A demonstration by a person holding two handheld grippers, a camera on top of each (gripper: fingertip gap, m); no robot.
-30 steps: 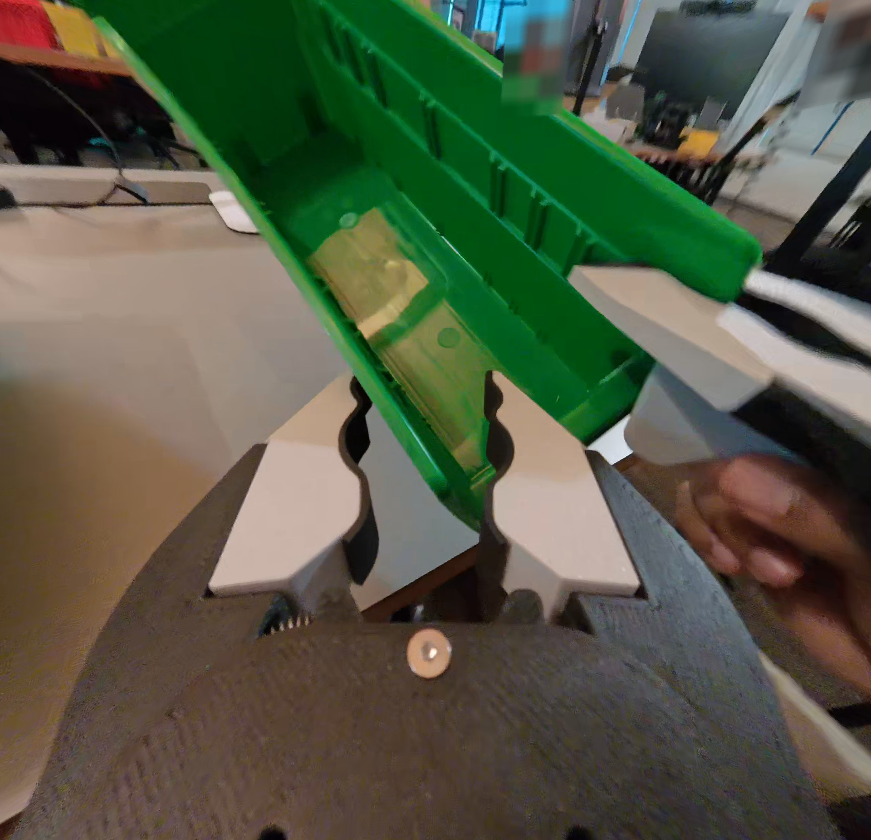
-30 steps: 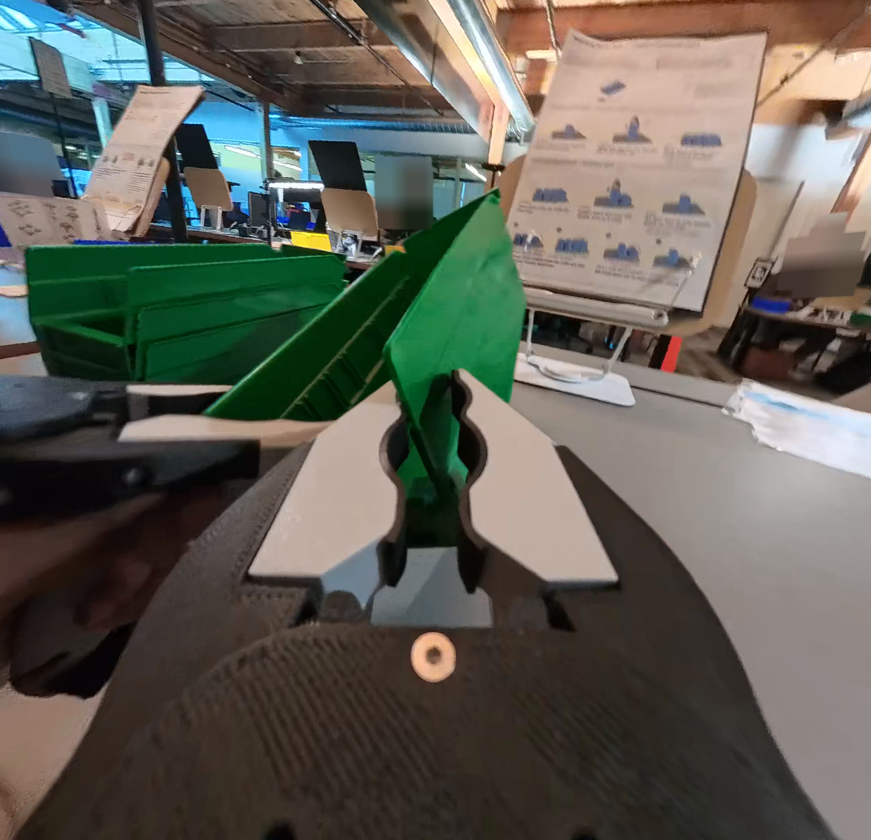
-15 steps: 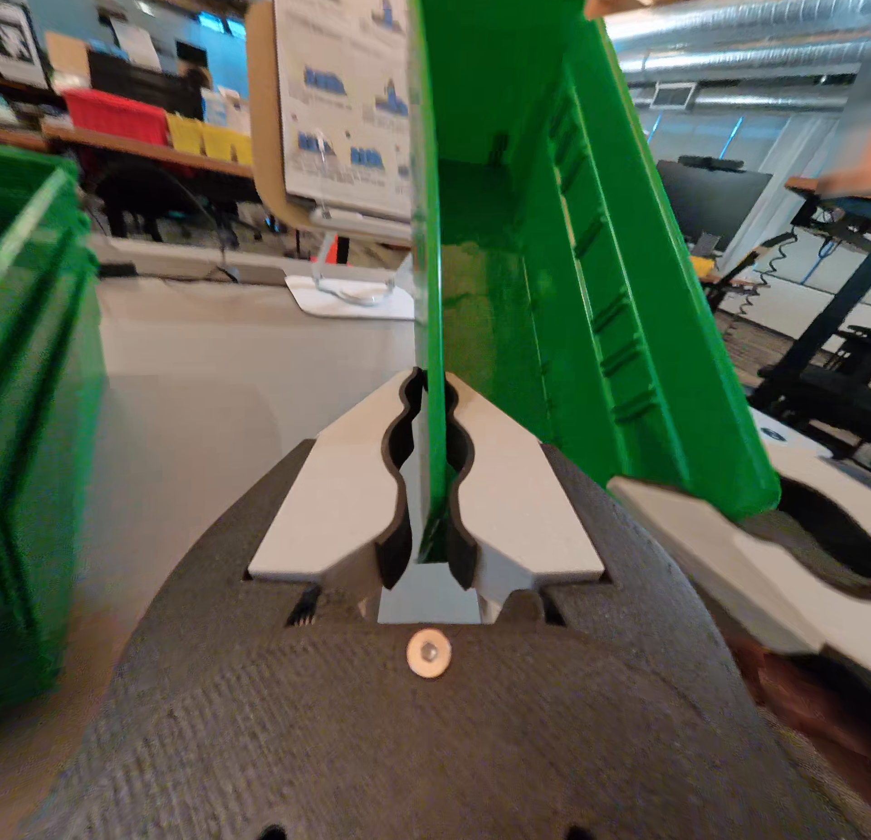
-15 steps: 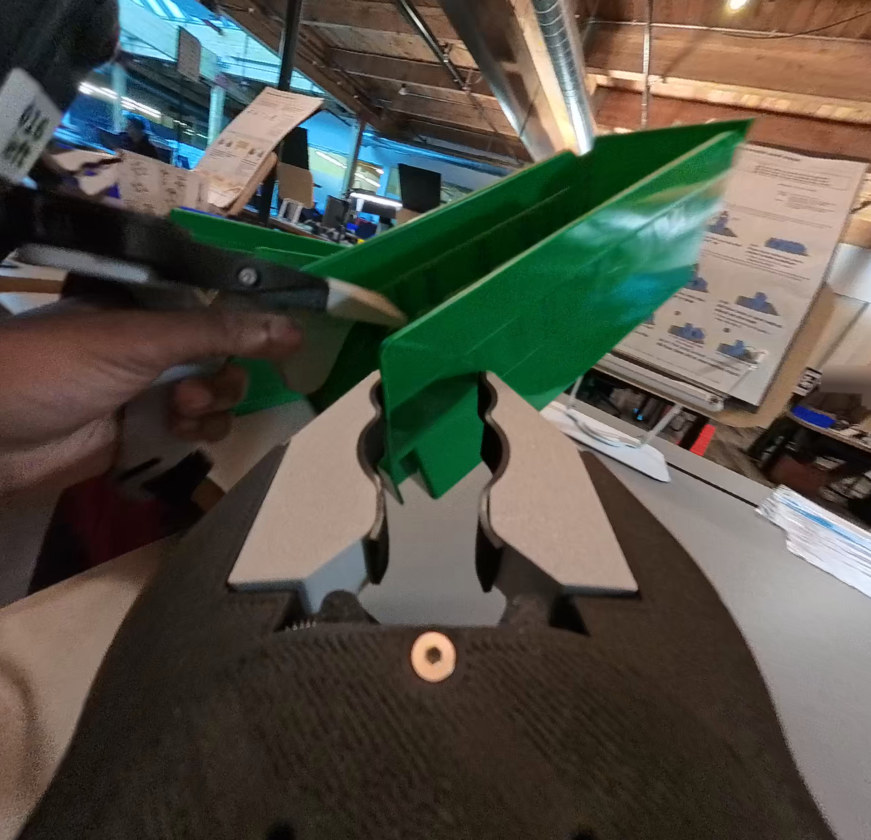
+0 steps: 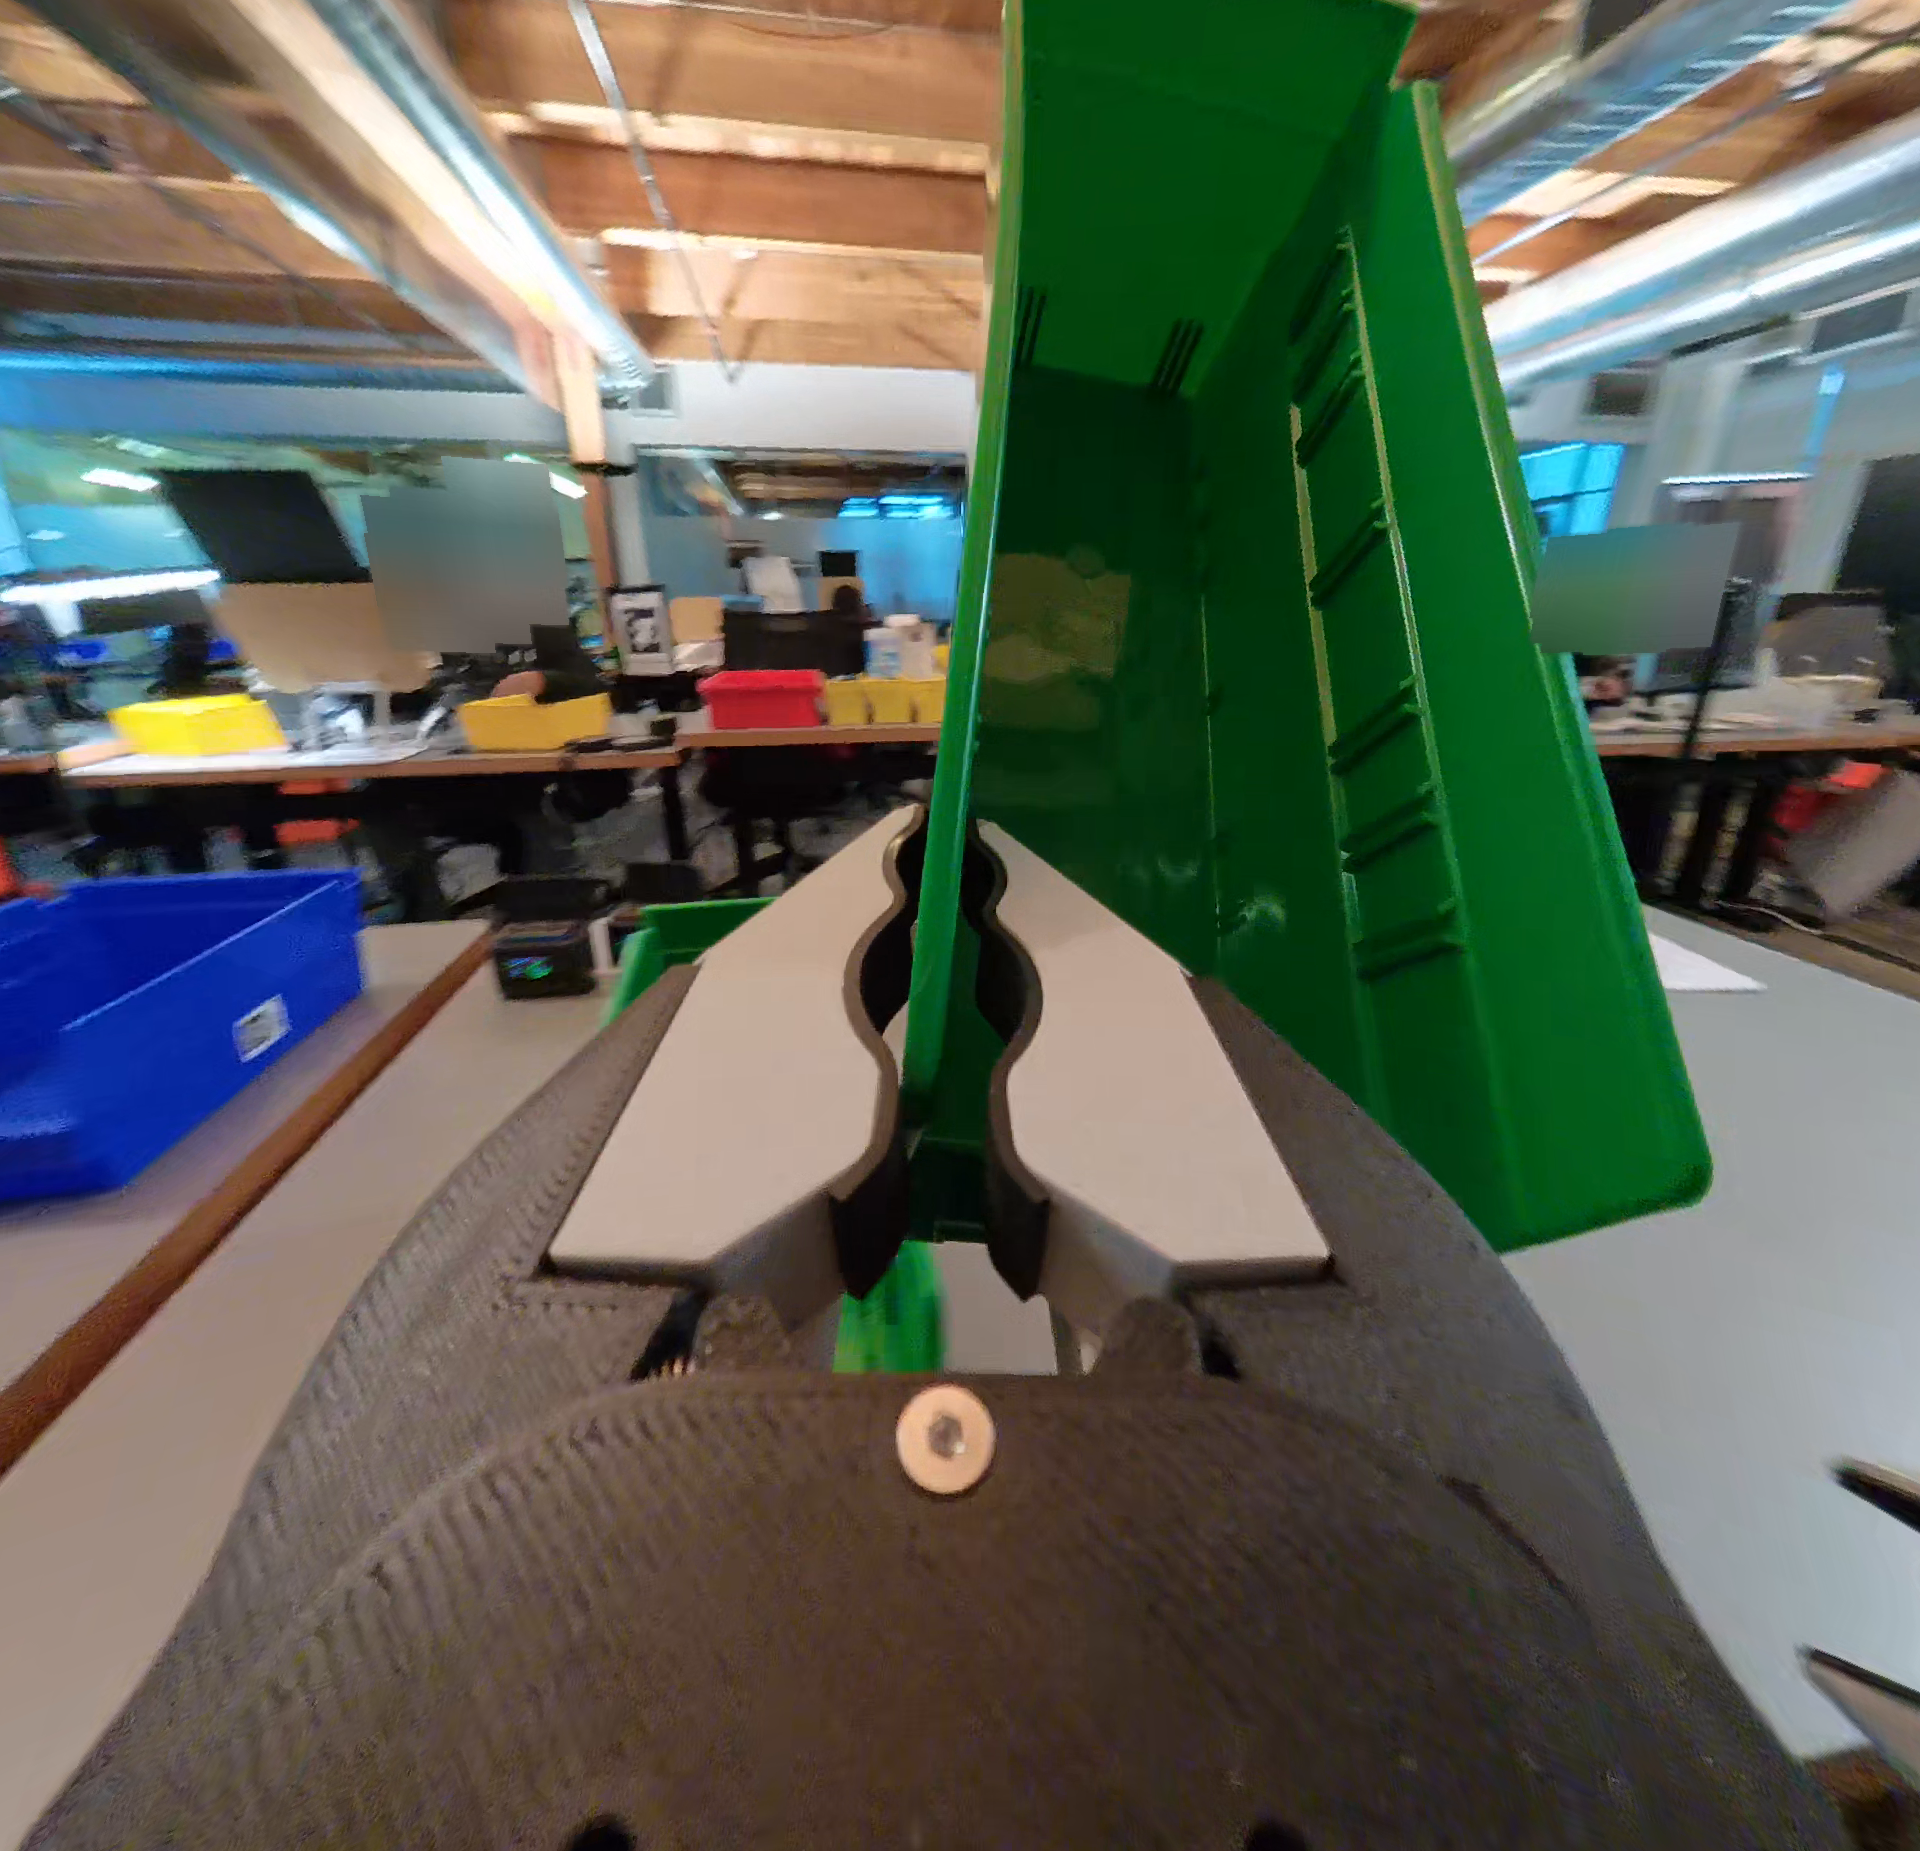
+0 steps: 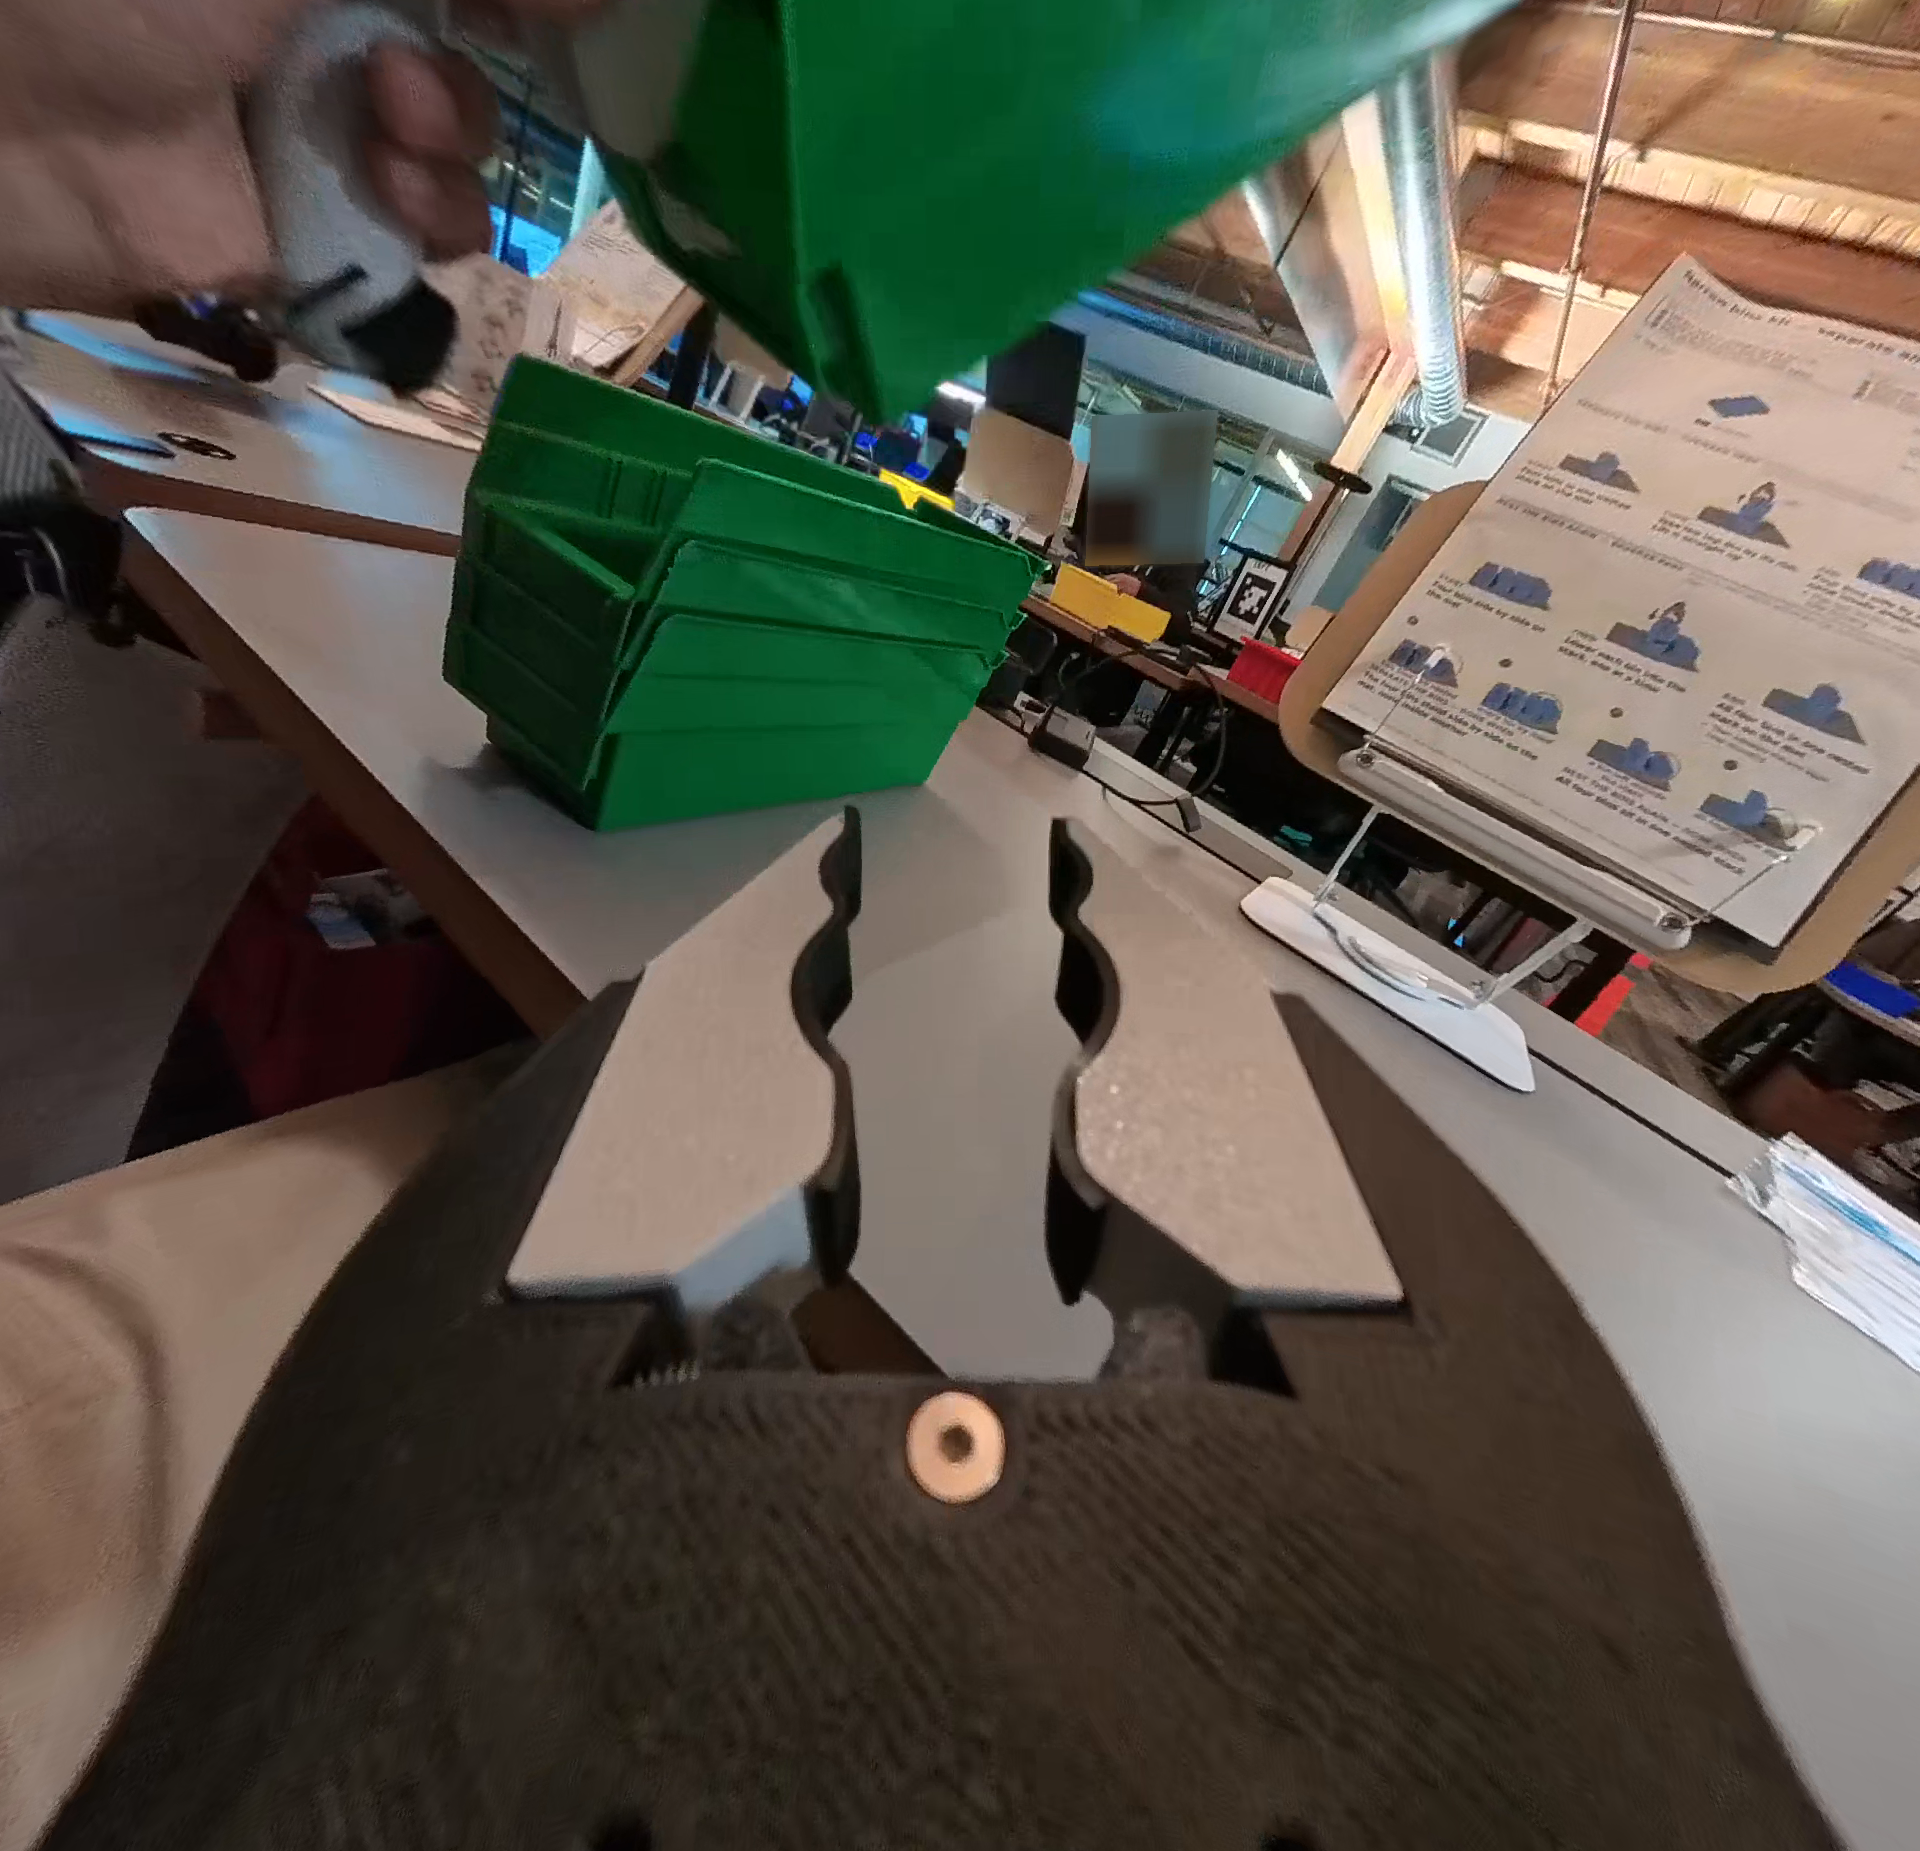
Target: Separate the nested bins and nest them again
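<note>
My left gripper [image 5: 940,835] is shut on the side wall of a green bin [image 5: 1299,658] and holds it tipped up on end, high above the table. The same bin [image 6: 1039,87] shows at the top of the right wrist view, lifted by the left gripper and a hand [image 6: 187,87]. My right gripper [image 6: 951,845] is open and empty, low over the table. A stack of nested green bins [image 6: 727,627] stands on the grey table [image 6: 1351,1230] ahead of it, to the left. A corner of that stack [image 5: 696,918] peeks out behind the left fingers.
A blue bin [image 5: 156,1022] sits on a neighbouring table at the left. An instruction sheet on a stand [image 6: 1662,638] is at the right, with its white base [image 6: 1392,970] on the table. A pile of papers [image 6: 1839,1251] lies at the far right. The table's wooden front edge [image 6: 416,866] runs at the left.
My right gripper has opened and let go of the bin, then dropped lower. My left gripper has swung the bin up and to the left, over the stack.
</note>
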